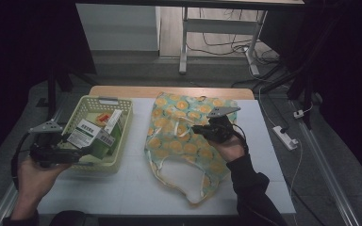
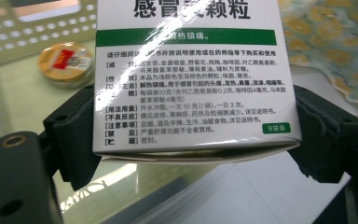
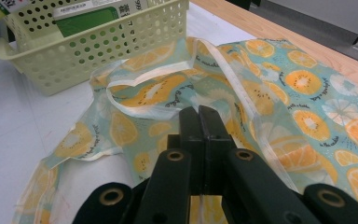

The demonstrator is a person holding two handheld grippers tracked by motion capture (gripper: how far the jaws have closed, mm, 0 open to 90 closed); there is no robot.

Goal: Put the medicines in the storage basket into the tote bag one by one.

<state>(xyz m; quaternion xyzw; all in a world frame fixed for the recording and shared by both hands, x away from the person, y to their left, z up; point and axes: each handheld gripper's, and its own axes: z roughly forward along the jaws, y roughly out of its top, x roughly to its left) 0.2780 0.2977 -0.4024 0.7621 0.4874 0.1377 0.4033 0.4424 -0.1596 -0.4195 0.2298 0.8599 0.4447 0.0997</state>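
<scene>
White table top with a wooden strip along its far edge; bare surface lies at the near side and in the strip between basket and bag. Beyond the far edge the floor shows desk legs and loose cables; the surroundings are dark and hard to read.

Fruit-print bag, teal with orange slices, lies flat at table centre, handles toward the near edge. No writing legible on it.

Pale yellow perforated basket sits at table left, near the left edge. Inside: a green-and-white carton, print too small to read, and a round yellow tin with a red label, blurred.

Medicine box, white with a green band, is held at the basket's near left corner, its top cut off by the frame. Print is Chinese: "解热镇痛", a column of usage headings, and a green tag "9袋装". Glare hides some characters.

Left gripper: jaws clamped on the box's two sides.

Right gripper: jaws pressed together, resting over the bag's fabric; whether cloth is pinched between them I cannot tell.
</scene>
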